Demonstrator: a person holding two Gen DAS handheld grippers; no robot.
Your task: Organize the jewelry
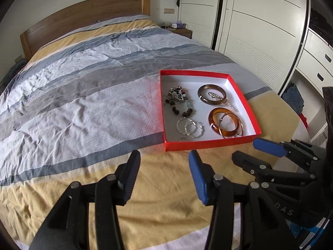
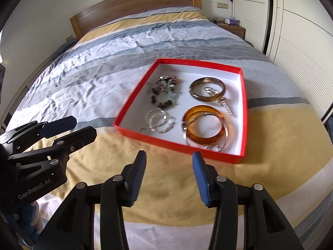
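A shallow red box (image 1: 208, 143) (image 2: 177, 143) with a white inside lies on the bed. It holds a pile of dark beads (image 1: 179, 98) (image 2: 166, 91), a brown bangle (image 1: 211, 86) (image 2: 208, 80), an amber bangle (image 1: 228, 133) (image 2: 206, 138) and thin silver rings (image 1: 188, 125) (image 2: 160, 120). My left gripper (image 1: 163, 158) (image 2: 85, 126) hovers over the yellow stripe just in front of the box, open and empty. My right gripper (image 2: 169, 157) (image 1: 249, 149) hangs beside it near the box's front right corner, also open with nothing between its fingers.
The striped quilt (image 1: 83, 95) covers the whole bed, with a wooden headboard (image 1: 83, 14) at the far end. White wardrobe doors (image 1: 260, 31) and drawers (image 1: 316, 66) stand to the right, past the bed's edge. A nightstand (image 1: 181, 30) is at the far right corner.
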